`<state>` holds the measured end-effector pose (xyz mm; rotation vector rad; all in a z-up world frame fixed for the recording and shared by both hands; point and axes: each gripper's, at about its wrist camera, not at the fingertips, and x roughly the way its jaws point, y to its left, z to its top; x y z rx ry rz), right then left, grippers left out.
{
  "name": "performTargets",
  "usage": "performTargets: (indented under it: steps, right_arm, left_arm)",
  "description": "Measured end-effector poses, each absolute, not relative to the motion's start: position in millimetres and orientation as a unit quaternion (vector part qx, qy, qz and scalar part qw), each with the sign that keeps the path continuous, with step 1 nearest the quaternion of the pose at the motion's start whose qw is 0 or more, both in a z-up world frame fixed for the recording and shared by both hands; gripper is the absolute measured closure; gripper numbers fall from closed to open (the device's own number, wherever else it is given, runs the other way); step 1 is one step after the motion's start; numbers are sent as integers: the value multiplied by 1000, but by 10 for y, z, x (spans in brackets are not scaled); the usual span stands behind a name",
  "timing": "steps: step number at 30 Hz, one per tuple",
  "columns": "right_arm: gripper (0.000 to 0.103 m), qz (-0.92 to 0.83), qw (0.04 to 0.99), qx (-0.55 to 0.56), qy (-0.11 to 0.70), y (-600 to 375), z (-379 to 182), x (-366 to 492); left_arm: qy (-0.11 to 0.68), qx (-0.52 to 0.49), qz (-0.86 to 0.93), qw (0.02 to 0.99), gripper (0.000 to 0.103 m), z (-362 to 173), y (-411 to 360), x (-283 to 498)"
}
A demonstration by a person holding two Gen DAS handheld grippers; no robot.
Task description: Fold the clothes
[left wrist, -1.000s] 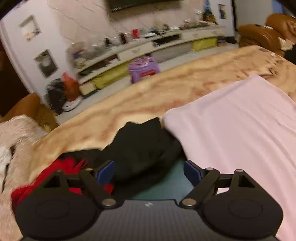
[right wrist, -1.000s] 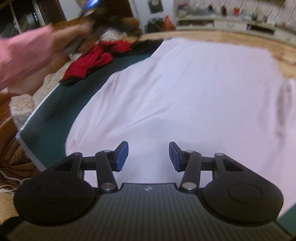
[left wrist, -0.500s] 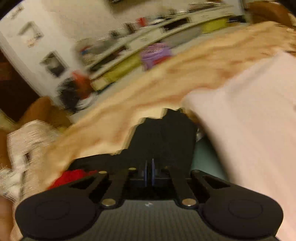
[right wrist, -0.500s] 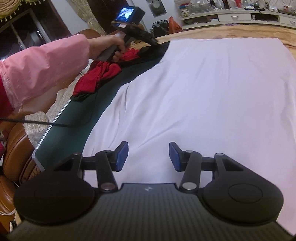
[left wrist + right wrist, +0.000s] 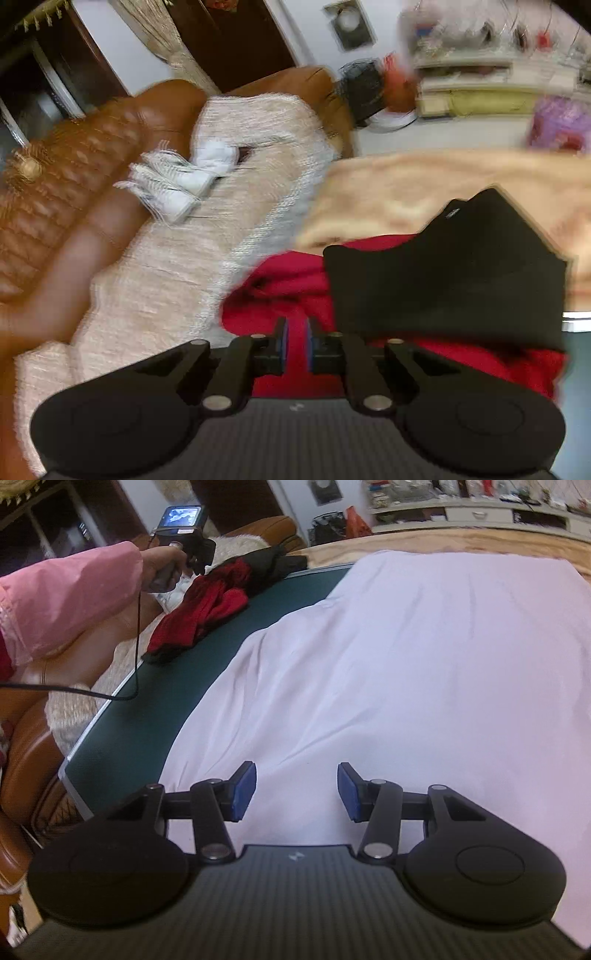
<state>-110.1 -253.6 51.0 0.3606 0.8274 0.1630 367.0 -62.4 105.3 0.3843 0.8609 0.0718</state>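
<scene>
The left gripper [image 5: 294, 341] has its fingers nearly pressed together, pinching red cloth [image 5: 280, 291] that lies bunched with a black garment [image 5: 443, 273] at the table [image 5: 155, 701] edge. The right gripper [image 5: 296, 792] hovers, fingers spread, over a pale sheet-like garment [image 5: 406, 664] lying flat, mildly wrinkled. Judging by this, the bunched pair are unfolded; whether the pale piece is folded is unclear
</scene>
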Motion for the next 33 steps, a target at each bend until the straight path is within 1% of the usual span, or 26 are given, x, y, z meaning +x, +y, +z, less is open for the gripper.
performTargets:
  steps: [1,2,3,5,7,10,12,19,21,22,23,24,28,33]
  right_arm:
    - [47,82,898,166,399,-2497,514,-1083]
    - [47,85,899,158,399,-2459,519,-1067]
    - [47,88,900,151,400,-2423,524,-1053]
    - [47,93,901,143,400,-2361,530,-1016]
    - [47,100,900,140,401,-2294,541,-980]
    - [47,99,900,131,405,-2182,568,-1003]
    - [47,97,900,124,407,-2107,586,-1026]
    - [47,88,899,104,417,-1883,646,-1123]
    - [47,85,898,106,419,-1866,654,-1160]
    - [47,84,897,108,420,-1863,660,-1175]
    - [47,82,897,109,420,-1862,675,-1195]
    - [47,80,898,110,418,-1860,694,-1216]
    - [47,74,903,104,411,-1826,764,-1304]
    - [47,69,904,99,411,-1839,769,-1384]
  left_arm:
    - [415,175,-3,893,73,1083,-612,3466]
    - [416,164,-41,894,65,1114,-599,3263]
    - [416,157,-80,892,62,1134,-605,3035]
    - [425,167,-163,875,44,1066,-763,2420]
    - [447,170,-217,851,37,934,-919,1941]
    - [487,175,-260,816,36,659,-1151,1480]
    - [496,183,-256,809,36,513,-1266,1340]
    - [510,149,-215,820,36,396,-1302,1340]
    - [506,132,-211,826,51,384,-1295,1341]
    - [505,120,-213,827,69,379,-1299,1321]
    - [505,116,-213,828,91,403,-1308,1281]
    - [503,114,-212,830,97,431,-1322,1249]
    - [485,106,-197,845,98,577,-1189,1075]
    - [449,70,-141,879,99,931,-480,750]
